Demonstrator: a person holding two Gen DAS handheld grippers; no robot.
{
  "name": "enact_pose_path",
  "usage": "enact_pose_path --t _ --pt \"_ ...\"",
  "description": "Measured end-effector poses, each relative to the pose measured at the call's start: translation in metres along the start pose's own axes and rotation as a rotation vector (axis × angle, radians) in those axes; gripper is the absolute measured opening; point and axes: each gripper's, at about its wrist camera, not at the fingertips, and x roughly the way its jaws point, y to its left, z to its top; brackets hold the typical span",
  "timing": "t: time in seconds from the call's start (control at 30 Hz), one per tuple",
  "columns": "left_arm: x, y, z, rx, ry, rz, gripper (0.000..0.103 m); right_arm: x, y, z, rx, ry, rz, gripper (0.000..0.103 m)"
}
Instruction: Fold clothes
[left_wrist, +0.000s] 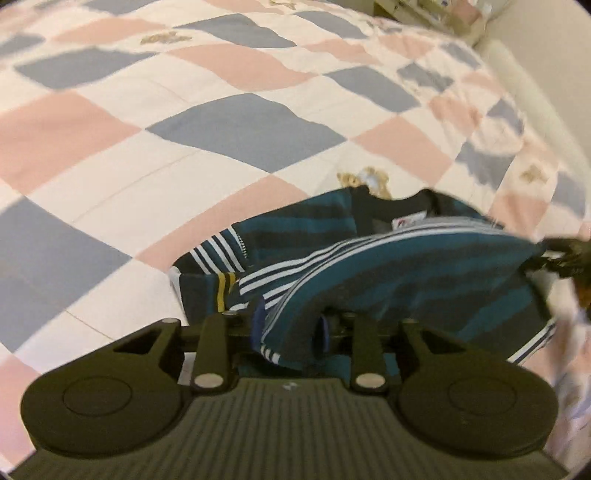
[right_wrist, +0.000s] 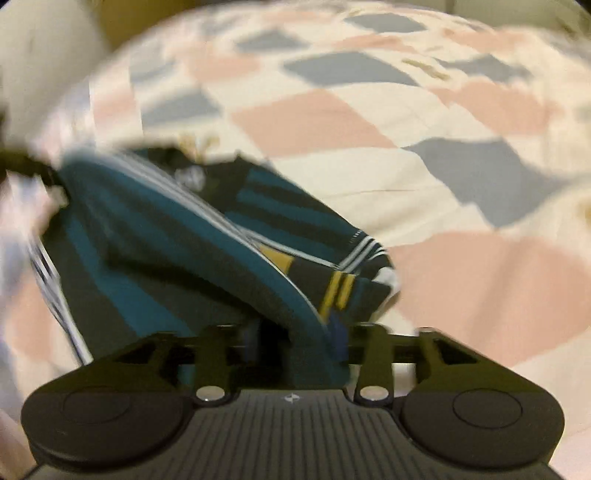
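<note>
Striped teal shirt hangs stretched between both grippers above the checked bedspread. The left gripper has its jaws closed on one bunched edge; the right gripper has its jaws clamped on the other edge. Both views are motion-blurred.

We could read no words or numbers. A small white tag stood inside the shirt collar, its print too blurred for us to make out.
</note>
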Motion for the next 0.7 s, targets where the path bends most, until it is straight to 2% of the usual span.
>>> enact_pose_path --t 0.1,0.17,0.2,0.23,0.27,0.3,0.43,0.47,0.53,0.57,0.63,0.7 --pt "0.004 -0.004 0.007 0.081 -0.003 0.003 0.029 -0.009 -0.013 -0.005 0.092 -0.053 0.021 0.058" --pt "0.008 -0.012 0.010 0.151 -0.018 0.018 0.031 -0.012 -0.014 -0.004 0.072 -0.055 0.006 0.058" --pt "0.010 -0.015 0.011 0.179 -0.016 0.021 0.026 -0.014 -0.015 -0.003 0.063 -0.056 -0.002 0.059" --pt "0.012 -0.018 0.012 0.206 -0.015 0.024 0.015 -0.014 -0.015 -0.002 0.057 -0.050 0.006 0.059" --pt "0.012 -0.021 0.013 0.225 0.004 0.020 0.015 -0.014 -0.015 -0.001 0.050 -0.043 0.013 0.047" --pt "0.008 -0.024 0.014 0.238 0.023 0.021 0.013 -0.014 -0.016 0.000 0.044 -0.037 0.020 0.023" --pt "-0.040 -0.025 0.021 0.132 0.012 -0.093 0.012 -0.025 -0.029 0.005 0.078 -0.048 0.103 0.017" --pt "-0.049 -0.024 0.025 0.114 0.003 -0.097 0.012 -0.029 -0.034 0.007 0.091 -0.057 0.119 0.016" --pt "-0.046 -0.011 0.036 0.030 0.005 -0.057 0.014 -0.036 -0.045 0.011 0.119 -0.073 0.151 0.015" --pt "-0.035 0.000 0.042 -0.027 0.027 -0.026 0.015 -0.027 -0.045 0.015 0.136 -0.074 0.132 0.015" --pt "0.005 0.025 0.048 -0.116 0.100 0.031 0.027 -0.011 -0.046 0.022 0.169 -0.076 0.094 0.015" --pt "0.041 0.046 0.050 -0.194 0.156 0.073 0.031 0.006 -0.047 0.030 0.202 -0.078 0.056 0.014"
